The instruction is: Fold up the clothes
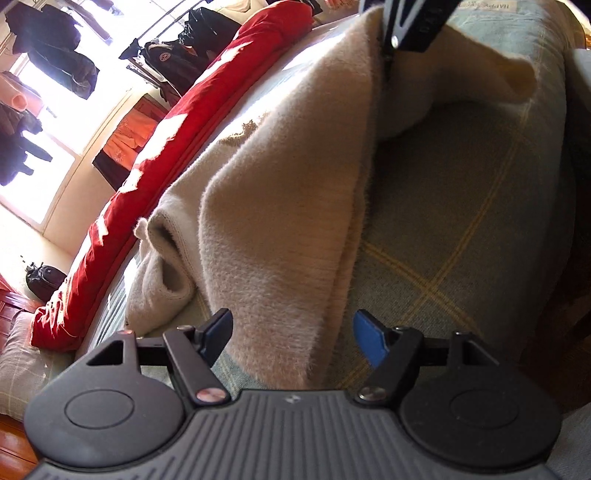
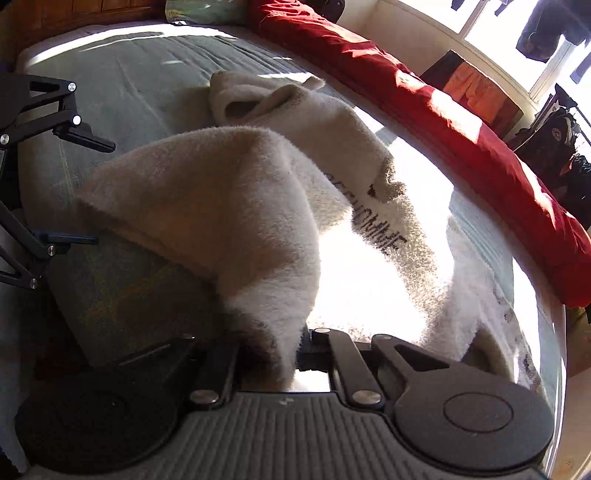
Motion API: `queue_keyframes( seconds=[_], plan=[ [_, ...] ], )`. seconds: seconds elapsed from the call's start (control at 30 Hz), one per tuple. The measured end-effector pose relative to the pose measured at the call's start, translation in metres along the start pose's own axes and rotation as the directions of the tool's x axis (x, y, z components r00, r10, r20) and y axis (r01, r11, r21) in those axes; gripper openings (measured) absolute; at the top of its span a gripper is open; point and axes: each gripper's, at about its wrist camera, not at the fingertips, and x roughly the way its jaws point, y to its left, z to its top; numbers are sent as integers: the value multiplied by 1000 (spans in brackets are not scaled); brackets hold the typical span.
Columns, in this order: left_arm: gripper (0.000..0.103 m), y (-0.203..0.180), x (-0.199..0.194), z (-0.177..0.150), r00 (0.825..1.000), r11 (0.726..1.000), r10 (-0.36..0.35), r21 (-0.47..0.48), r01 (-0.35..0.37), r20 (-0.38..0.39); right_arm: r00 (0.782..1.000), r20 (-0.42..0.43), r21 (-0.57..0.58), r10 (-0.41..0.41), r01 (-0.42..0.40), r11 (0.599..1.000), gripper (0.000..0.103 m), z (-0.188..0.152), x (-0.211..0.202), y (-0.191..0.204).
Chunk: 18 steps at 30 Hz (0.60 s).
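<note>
A cream fuzzy sweater [image 1: 280, 206] with dark lettering lies on the grey-green checked bed sheet [image 1: 461, 229]. One part of it is lifted into a ridge. My left gripper [image 1: 293, 334] is open, and the near folded edge of the sweater lies between its blue pads [image 1: 369, 339] without being pinched. My right gripper [image 1: 406, 26] is shut on the sweater's far edge and holds it raised. In the right wrist view the sweater [image 2: 229, 199] drapes from my shut right gripper [image 2: 282, 354], whose fingertips the cloth hides. The open left gripper [image 2: 99, 194] shows at the left edge.
A rolled red quilt [image 1: 192, 122] runs along the bed's window side [image 2: 461, 122]. Dark clothes [image 1: 55, 48] hang on a rack by the bright window. A black bag [image 1: 44, 280] sits on the floor, and a pillow [image 1: 22, 365] lies at the bed's end.
</note>
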Motion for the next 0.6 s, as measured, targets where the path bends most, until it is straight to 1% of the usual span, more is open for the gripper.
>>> queue_keyframes(
  seconds=[0.13,0.23,0.3,0.4,0.47,0.6],
  plan=[
    [73,-15,13,11,999,995,41,94,-43,29,998,30,64,-59,57,996,8,8,-13,-36],
    [73,-26,21,19,997,985,62,159,-69,49,997,36,138,-62,56,989,8,12,-18,-60],
    [73,-32,23,22,995,976,78,197,-90,64,997,40,157,-73,66,985,8,13,-17,-71],
    [74,-41,16,30,993,968,59,236,-81,99,996,43,176,-75,67,982,8,17,-10,-86],
    [79,-46,15,36,992,968,40,241,-67,117,996,41,176,-77,68,982,8,20,-3,-91],
    [80,-60,33,50,989,963,71,250,-103,133,997,37,184,-68,60,981,8,22,5,-96]
  ],
)
